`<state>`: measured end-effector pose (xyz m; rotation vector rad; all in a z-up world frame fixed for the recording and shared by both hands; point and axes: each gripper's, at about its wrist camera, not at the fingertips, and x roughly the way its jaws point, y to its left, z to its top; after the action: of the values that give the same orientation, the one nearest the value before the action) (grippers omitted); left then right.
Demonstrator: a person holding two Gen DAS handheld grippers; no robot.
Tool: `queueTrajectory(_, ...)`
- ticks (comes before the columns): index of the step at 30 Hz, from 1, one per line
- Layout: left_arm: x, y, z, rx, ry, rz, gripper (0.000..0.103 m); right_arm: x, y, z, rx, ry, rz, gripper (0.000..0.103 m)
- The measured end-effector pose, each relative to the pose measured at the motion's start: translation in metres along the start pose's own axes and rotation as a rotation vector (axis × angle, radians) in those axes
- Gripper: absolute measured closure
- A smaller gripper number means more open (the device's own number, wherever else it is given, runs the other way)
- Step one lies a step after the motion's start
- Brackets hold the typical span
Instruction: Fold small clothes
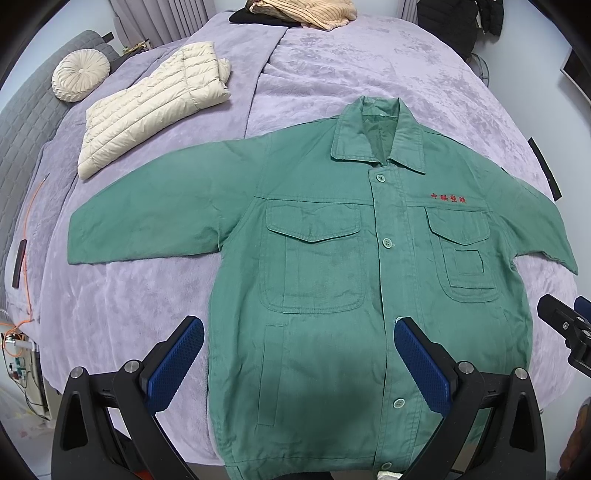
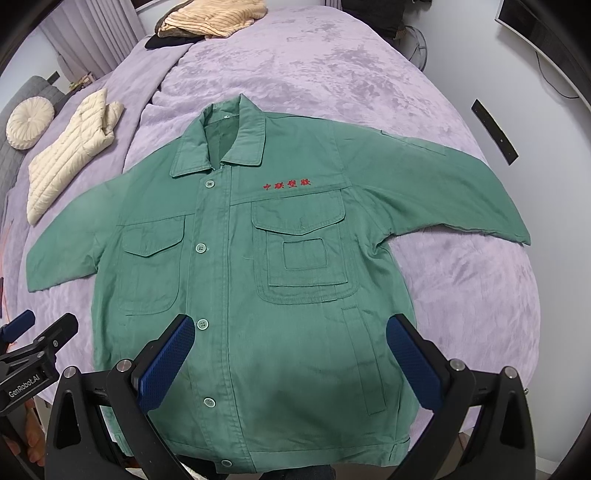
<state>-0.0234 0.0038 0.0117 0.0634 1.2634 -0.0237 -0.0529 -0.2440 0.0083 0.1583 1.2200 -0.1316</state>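
Lying flat: green jacket (image 1: 332, 266), front up, buttoned, both sleeves spread out to the sides; fills centre of both views.
Jacket detail: collar (image 1: 380, 144) toward top of frame, red embroidered text (image 2: 287, 185) above one chest pocket, hem at bottom edge of frame.
Surface: purple bedspread (image 1: 369, 66) w/ a crease running from top centre down to the collar area.
Left gripper (image 1: 299, 332): jaws spread wide, nothing between them; blue pads (image 1: 177, 362) hang over lower part of jacket, bottom centre of left wrist view. Contact w/ cloth: can't tell.
Right gripper (image 2: 291, 328): also spread wide, empty; pads (image 2: 413, 362) over lower jacket, one on each side of the side pocket slit, bottom centre of right wrist view. Contact: can't tell.
Cross-view: right gripper tip shows at right edge of left view, left gripper at lower left of right view.
Other stuff: cream puffer jacket (image 1: 155, 107) folded, upper left; round cream cushion (image 1: 80, 75) further left by a grey headboard (image 1: 22, 122); tan ribbed cloth (image 1: 306, 11) on a black item (image 1: 255, 17) at top centre.
Left edge: orange cable (image 1: 31, 221) along bed side.
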Motion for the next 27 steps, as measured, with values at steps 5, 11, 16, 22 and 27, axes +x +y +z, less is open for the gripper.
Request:
queueTrajectory(5,0.003,-0.001,-0.001,0.002,0.004,0.001,0.0,0.001,0.0,0.001,0.002,0.001,0.0,0.0)
queueTrajectory(11,0.005,-0.003,0.0,0.007,0.009,0.004,0.0,0.001,-0.001,0.002,0.004,0.002,0.002,0.0)
queueTrajectory(16,0.007,-0.005,0.001,0.01,0.014,0.007,0.0,0.004,-0.002,0.001,0.006,0.006,0.005,0.0)
queueTrajectory(22,0.008,-0.006,0.002,0.012,0.018,0.008,0.0,0.006,-0.003,0.002,0.007,0.008,0.006,0.0)
queueTrajectory(27,0.01,-0.008,0.004,0.015,0.023,0.006,0.0,0.01,-0.005,0.005,0.01,0.016,0.007,0.0)
